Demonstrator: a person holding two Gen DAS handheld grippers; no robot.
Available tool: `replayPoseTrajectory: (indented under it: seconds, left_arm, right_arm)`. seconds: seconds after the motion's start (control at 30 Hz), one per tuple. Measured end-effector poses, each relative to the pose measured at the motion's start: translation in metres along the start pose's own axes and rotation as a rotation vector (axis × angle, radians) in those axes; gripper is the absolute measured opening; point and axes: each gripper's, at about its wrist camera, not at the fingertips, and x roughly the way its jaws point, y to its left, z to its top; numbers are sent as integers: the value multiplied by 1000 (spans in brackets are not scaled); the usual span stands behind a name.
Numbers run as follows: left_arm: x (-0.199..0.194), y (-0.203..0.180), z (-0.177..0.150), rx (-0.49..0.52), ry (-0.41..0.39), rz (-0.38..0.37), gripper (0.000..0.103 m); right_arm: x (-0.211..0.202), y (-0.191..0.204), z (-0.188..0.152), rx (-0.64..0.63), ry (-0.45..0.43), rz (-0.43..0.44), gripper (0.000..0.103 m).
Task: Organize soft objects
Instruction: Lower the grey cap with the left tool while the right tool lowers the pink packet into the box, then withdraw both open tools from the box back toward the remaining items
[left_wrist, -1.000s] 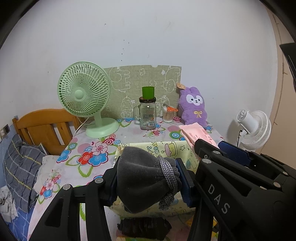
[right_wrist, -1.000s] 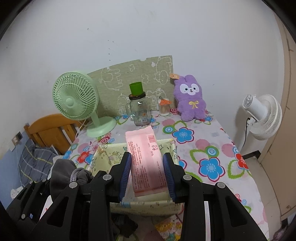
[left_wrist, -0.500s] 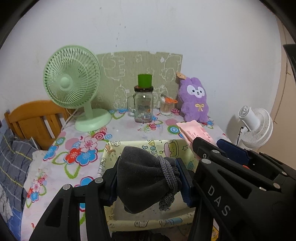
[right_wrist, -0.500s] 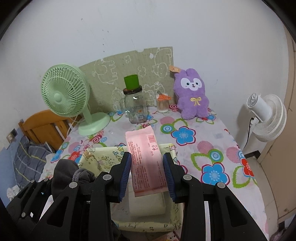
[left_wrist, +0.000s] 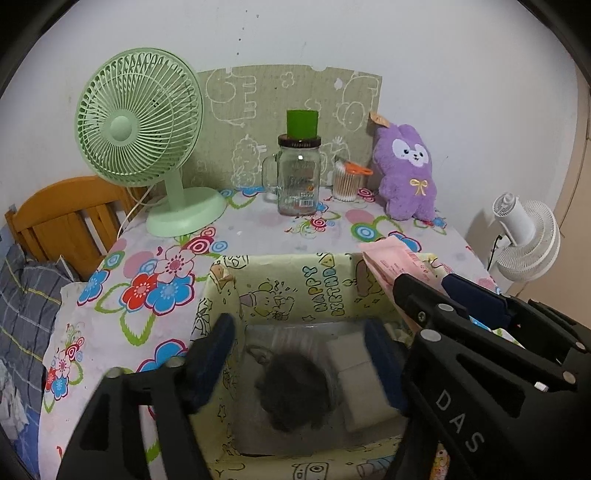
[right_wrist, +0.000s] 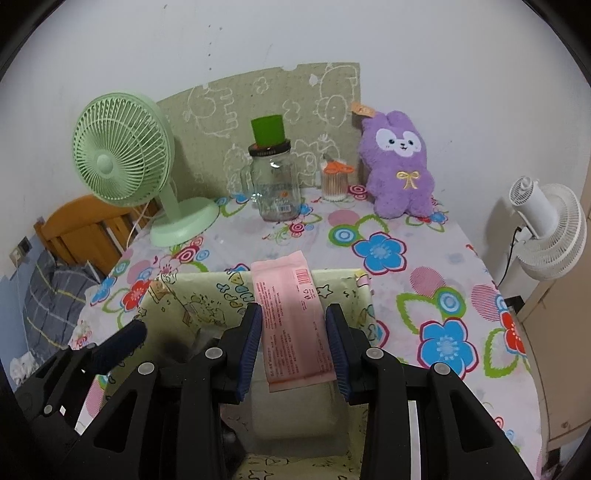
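Grey knit item dropped into the birthday-print box, pink pack still clamped above it.

The left hand-held gripper (left_wrist: 299, 360), marked "DAS", has just opened its jaws; the grey knit bundle (left_wrist: 295, 391) it clamped a second ago now lies blurred inside the yellow fabric box (left_wrist: 325, 291), printed "HAPPY BIRTHDAY", beside a white pad (left_wrist: 358, 384) and clear of both pads. The right hand-held gripper (right_wrist: 293, 347) grips a pink packet (right_wrist: 291, 317) with a red barcode and small unreadable print, its long axis pointing away toward the box's far wall, over the box. Both hand-held grippers sit lower and closer to the box on the floral bench (right_wrist: 406, 266) than before. A purple plush rabbit (right_wrist: 397, 170) stands upright at the back.
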Motion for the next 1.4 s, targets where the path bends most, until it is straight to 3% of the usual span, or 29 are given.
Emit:
replayPoseTrajectory:
  seconds: [0.27, 0.43, 0.73, 1.4]
  left_arm:
    - [8, 7, -6, 4, 39, 8, 88]
    - [8, 8, -7, 1, 41, -5, 89]
    - [-8, 6, -8, -2, 12, -3, 95]
    - [-71, -6, -16, -3, -75, -23, 102]
  right_arm:
    - [13, 3, -3, -15, 38, 35, 47]
    - [9, 8, -5, -36, 16, 32, 82]
    - [-4, 10, -7, -61, 11, 8, 87]
    - [-76, 10, -16, -60, -87, -12, 94]
